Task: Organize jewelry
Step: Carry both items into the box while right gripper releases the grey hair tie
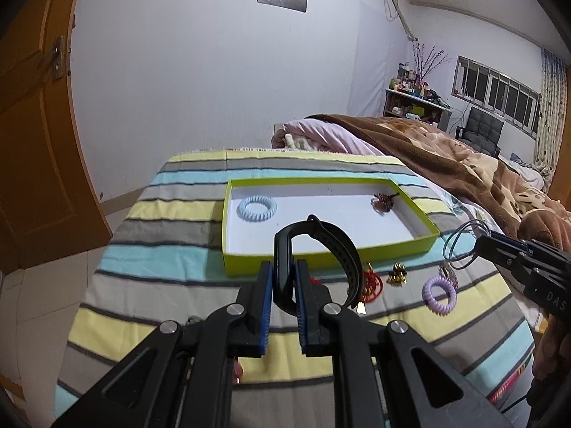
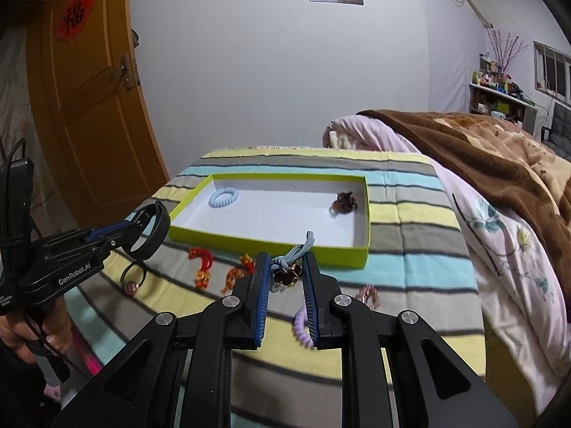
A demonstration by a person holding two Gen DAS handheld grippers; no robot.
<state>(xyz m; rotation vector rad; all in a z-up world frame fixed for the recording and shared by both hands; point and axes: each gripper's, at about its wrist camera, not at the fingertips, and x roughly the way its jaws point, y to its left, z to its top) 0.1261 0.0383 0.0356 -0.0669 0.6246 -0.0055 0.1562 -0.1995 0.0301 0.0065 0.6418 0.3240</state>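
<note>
Tray: I see a shallow lime-green box (image 1: 323, 260) with a white floor lying on the striped desk (image 1: 171, 249), its long side facing me.
Tray contents: a pale blue coil hair tie (image 1: 256, 208) near the left end, a dark brown beaded piece (image 1: 383, 202) near the right end; the middle of the floor is bare.
Left gripper (image 1: 283, 301): I hold it narrow, clamped on a black wristband (image 1: 335, 249) that arches up in front of the tray's near wall.
Right gripper (image 2: 283, 280): narrow too, pinching a blue-grey elastic hair tie with dark and gold charms (image 2: 287, 267), just short of the tray's near wall.
Loose on the desk: red-and-gold ornaments (image 2: 201, 267), a purple coil tie (image 1: 439, 294), a black elastic with a pink bead (image 2: 131, 281), all between me and the tray.
Edges: the desk's right side meets the bed with a pink quilt (image 2: 499, 235); its left side drops to the floor by a wooden door (image 2: 96, 107).
</note>
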